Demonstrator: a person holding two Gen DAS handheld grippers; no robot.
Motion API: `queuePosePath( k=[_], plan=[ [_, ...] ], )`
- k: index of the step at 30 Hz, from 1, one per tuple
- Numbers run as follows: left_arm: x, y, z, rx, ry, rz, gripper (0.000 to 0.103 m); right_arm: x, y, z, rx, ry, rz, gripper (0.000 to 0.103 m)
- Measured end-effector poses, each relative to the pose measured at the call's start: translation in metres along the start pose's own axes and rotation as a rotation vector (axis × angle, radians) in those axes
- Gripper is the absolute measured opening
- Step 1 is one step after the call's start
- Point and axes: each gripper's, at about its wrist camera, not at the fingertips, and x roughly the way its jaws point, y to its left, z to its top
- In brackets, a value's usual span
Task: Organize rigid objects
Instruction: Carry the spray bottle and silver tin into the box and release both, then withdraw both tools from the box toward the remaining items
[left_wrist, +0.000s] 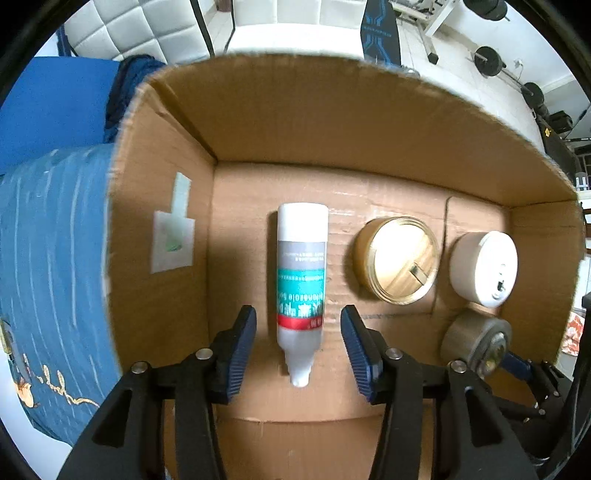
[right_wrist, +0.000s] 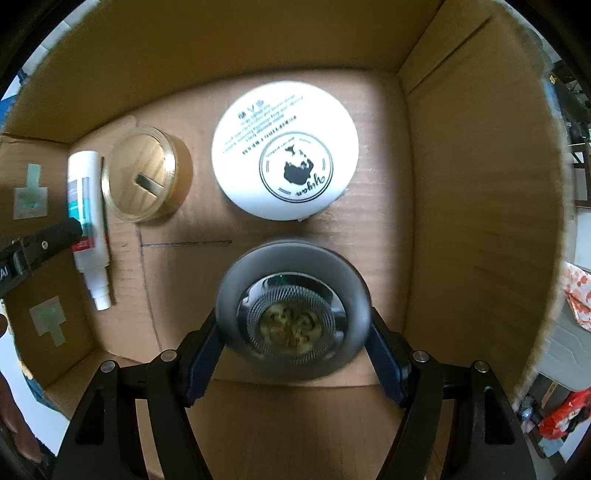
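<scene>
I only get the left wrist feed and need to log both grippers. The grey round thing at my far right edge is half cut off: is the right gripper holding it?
Observer: Yes. The right gripper is shut on the grey jar, a finger on each side.
Operator: What's on its top?
Observer: A clear centre showing yellowish contents.
Operator: And the white tin behind it?
Observer: The white tin carries a round black logo and lines of print, apart from the jar.

White tufted wall panel (left_wrist: 122, 26), blue cloth (left_wrist: 48, 266), possibly barbell weights (left_wrist: 489, 61).
</scene>
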Motion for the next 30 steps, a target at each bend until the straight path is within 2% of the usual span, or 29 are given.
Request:
queuePosePath(
  k=[5, 8, 9, 10, 11, 12, 13, 16, 18, 30],
  plan=[
    [-0.027, 0.002, -0.025, -0.012, -0.058, -0.021, 0.059, -0.026, 0.001, -0.011, 0.003, -0.049, -0.011, 0.077],
    [-0.045, 0.001, -0.047, -0.019, -0.097, -0.045, 0.076, -0.043, 0.003, -0.025, -0.007, -0.088, -0.018, 0.077],
    [-0.050, -0.001, -0.055, -0.015, -0.113, -0.048, 0.086, -0.047, 0.005, -0.031, -0.010, -0.097, -0.017, 0.077],
    [-0.055, -0.001, -0.060, -0.009, -0.127, -0.048, 0.091, -0.050, 0.010, -0.041, -0.014, -0.109, -0.017, 0.077],
    [-0.060, 0.002, -0.067, -0.002, -0.143, -0.046, 0.093, -0.053, 0.011, -0.045, -0.018, -0.120, -0.020, 0.078],
    [-0.065, 0.002, -0.073, 0.001, -0.158, -0.040, 0.095, -0.058, 0.016, -0.052, -0.023, -0.136, -0.022, 0.085],
    [-0.072, 0.006, -0.077, 0.000, -0.173, -0.037, 0.095, -0.063, 0.017, -0.058, -0.027, -0.154, -0.017, 0.094],
    [-0.082, 0.006, -0.098, -0.003, -0.201, -0.052, 0.096, -0.083, 0.008, -0.073, -0.035, -0.197, -0.012, 0.102],
    [-0.089, 0.003, -0.092, -0.006, -0.218, -0.053, 0.096, -0.092, 0.004, -0.083, -0.036, -0.227, -0.004, 0.102],
    [-0.145, -0.001, -0.159, -0.037, -0.414, 0.019, 0.096, -0.154, 0.005, -0.144, -0.084, -0.419, -0.018, 0.103]
  ],
)
